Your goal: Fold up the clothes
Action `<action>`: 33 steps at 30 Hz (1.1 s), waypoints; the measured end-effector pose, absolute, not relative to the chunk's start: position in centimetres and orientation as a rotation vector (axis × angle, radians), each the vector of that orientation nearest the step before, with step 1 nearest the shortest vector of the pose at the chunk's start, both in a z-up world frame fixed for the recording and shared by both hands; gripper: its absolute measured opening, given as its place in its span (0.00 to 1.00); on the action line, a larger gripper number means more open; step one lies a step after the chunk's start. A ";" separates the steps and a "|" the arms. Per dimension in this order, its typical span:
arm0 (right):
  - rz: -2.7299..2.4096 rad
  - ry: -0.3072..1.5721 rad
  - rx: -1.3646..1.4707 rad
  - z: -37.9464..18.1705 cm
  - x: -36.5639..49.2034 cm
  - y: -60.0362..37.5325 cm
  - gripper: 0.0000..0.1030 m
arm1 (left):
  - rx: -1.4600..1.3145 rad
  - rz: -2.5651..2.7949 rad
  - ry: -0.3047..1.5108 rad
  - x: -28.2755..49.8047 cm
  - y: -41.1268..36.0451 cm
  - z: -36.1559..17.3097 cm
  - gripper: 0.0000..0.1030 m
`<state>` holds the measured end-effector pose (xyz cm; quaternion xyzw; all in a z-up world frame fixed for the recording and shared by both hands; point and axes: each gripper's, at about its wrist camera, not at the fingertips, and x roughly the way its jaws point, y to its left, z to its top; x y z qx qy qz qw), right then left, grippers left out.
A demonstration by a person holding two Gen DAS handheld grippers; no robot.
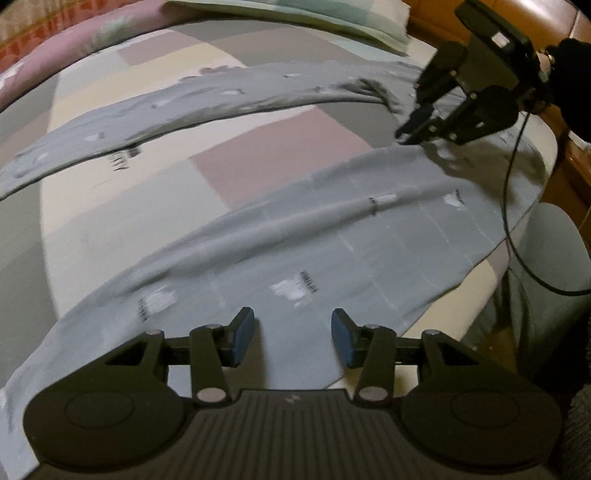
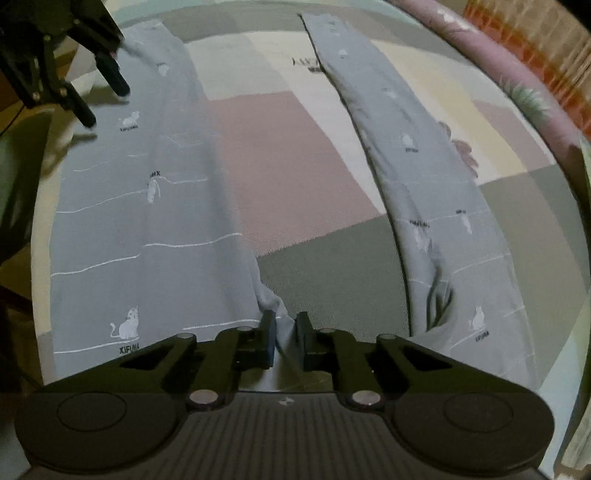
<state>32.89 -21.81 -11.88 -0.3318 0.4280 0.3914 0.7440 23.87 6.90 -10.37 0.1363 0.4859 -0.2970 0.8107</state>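
Observation:
Grey pyjama trousers (image 1: 332, 236) with white cat prints lie spread on the bed, two legs splayed apart; they also show in the right wrist view (image 2: 122, 206). My left gripper (image 1: 293, 332) is open, hovering just over the near leg's cloth. It shows in the right wrist view (image 2: 107, 105) at the far left, above the left leg's end. My right gripper (image 2: 286, 332) is shut on the trousers' crotch fabric, which bunches between its pads. In the left wrist view the right gripper (image 1: 417, 131) pinches the cloth at the far right.
The bed has a patchwork cover (image 1: 258, 147) of pink, cream and grey-green squares. A pink floral pillow (image 2: 517, 70) and a folded pale-green cloth (image 1: 332, 18) lie at the back. A black cable (image 1: 511, 206) hangs past the bed's right edge near a wooden frame (image 1: 576, 173).

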 end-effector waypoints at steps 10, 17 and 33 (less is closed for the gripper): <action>0.667 0.862 -0.519 -10.9 34.0 -23.7 0.25 | 0.312 -0.619 1.038 23.8 6.6 -9.8 0.46; 0.695 0.805 -0.481 -9.4 28.0 -20.7 0.29 | 0.333 -0.460 1.022 22.6 10.9 -9.3 0.46; 0.728 0.808 -0.382 -13.3 19.9 -11.2 0.16 | 0.106 -0.247 0.934 19.7 21.7 -11.8 0.50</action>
